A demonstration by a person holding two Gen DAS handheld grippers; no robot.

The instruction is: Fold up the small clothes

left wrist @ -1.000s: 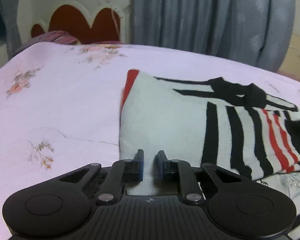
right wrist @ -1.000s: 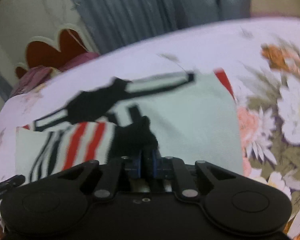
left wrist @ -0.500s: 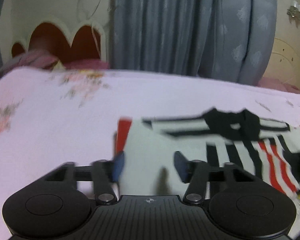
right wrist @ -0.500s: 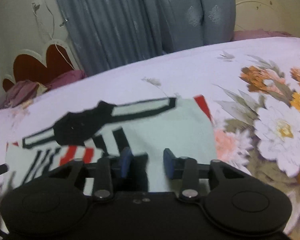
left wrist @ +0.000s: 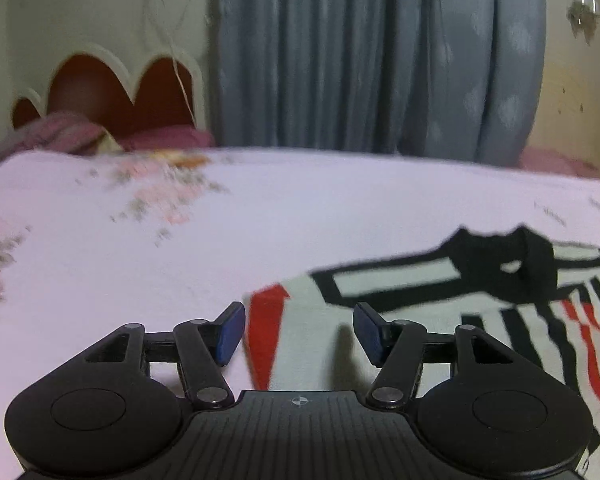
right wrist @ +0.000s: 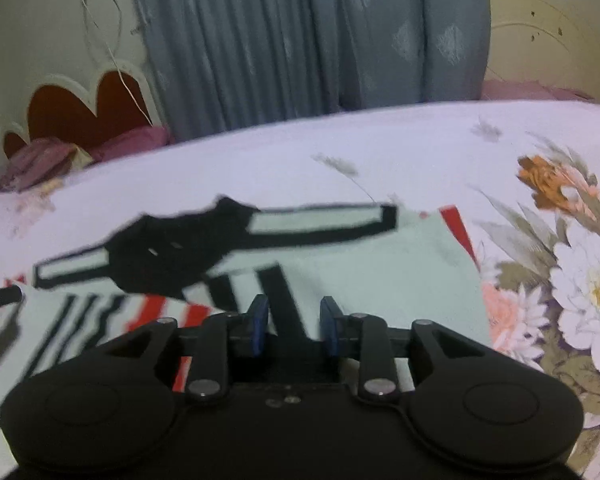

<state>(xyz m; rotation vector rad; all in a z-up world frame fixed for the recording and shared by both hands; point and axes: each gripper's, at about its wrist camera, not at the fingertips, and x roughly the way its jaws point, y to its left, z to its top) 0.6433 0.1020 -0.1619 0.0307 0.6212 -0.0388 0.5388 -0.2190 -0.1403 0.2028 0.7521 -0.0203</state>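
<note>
The striped garment (left wrist: pixel 440 320) lies flat on the bed (left wrist: pixel 260 220), already doubled over, with its long axis running side to side across both views. Its black collar and white bands face the curtain, and a red-edged end shows at each side. In the left wrist view it sits ahead and to the right of the left gripper (left wrist: pixel 299 332), whose jaws are opening with nothing pinched; only the garment's red-edged left corner shows in the gap, lying on the bed beyond the blue pads. In the right wrist view the cloth (right wrist: pixel 380 280) spreads ahead and to both sides of the right gripper (right wrist: pixel 294 326), which hangs over the garment's middle with its pads partly apart and holding nothing. The right gripper looks nearer the garment's centre, the left nearer its end, so the next fold probably turns on that left end.
</note>
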